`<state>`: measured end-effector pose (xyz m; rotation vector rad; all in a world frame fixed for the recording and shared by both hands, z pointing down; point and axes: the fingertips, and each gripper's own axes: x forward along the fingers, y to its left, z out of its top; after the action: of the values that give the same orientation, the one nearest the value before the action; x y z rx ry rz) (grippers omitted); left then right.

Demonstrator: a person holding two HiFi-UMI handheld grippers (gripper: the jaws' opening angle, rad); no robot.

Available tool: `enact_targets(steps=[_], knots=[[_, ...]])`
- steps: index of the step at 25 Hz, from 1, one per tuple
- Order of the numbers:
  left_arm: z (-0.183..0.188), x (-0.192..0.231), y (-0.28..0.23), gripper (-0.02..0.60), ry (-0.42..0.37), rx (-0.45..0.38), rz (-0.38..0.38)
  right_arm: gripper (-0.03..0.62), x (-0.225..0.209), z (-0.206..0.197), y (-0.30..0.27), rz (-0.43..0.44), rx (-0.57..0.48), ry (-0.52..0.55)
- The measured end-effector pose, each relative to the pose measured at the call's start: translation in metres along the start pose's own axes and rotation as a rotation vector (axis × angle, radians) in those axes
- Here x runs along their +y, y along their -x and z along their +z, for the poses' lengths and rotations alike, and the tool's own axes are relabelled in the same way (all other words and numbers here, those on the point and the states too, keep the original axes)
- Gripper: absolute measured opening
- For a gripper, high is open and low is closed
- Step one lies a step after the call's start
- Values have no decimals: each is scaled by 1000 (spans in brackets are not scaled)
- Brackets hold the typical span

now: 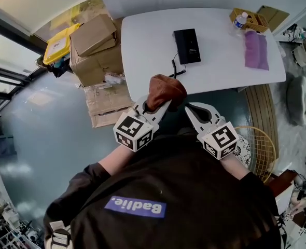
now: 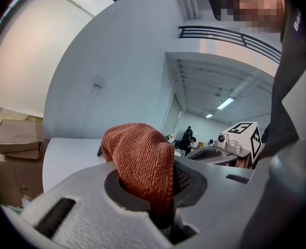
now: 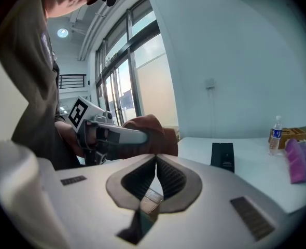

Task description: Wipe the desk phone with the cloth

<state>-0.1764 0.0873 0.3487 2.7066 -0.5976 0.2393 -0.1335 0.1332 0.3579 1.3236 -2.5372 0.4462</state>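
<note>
A black desk phone [image 1: 187, 45] lies on the white table [image 1: 142, 45], its cord trailing toward the near edge. The phone [image 3: 223, 156] also shows in the right gripper view. My left gripper [image 1: 161, 104] is shut on a rust-brown cloth [image 1: 165, 90], held just off the table's near edge. In the left gripper view the cloth [image 2: 142, 157] bulges up between the jaws. Beside it, my right gripper [image 1: 190, 109] is shut with nothing in it; its jaws meet in the right gripper view [image 3: 156, 161].
Cardboard boxes [image 1: 93, 48] and a yellow box [image 1: 58, 44] stand left of the table. A purple bag [image 1: 256, 49], a water bottle [image 1: 239, 19] and a small wicker tray [image 1: 252, 19] sit at the table's right end. A wicker chair [image 1: 259, 152] is lower right.
</note>
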Motion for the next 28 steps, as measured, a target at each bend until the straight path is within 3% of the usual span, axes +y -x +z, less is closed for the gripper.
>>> enact_targets(steps=[7, 14, 19, 28], knots=[[8, 32, -42, 61, -17, 20, 45, 31, -47, 8, -26, 52, -13, -6], [24, 69, -119, 61, 21, 37, 126, 31, -141, 26, -42, 117, 3, -9], [35, 106, -177, 61, 50, 41, 223, 31, -205, 30, -59, 185, 16, -29], [23, 172, -238, 60, 76, 81, 377, 31, -267, 20, -80, 261, 58, -40]])
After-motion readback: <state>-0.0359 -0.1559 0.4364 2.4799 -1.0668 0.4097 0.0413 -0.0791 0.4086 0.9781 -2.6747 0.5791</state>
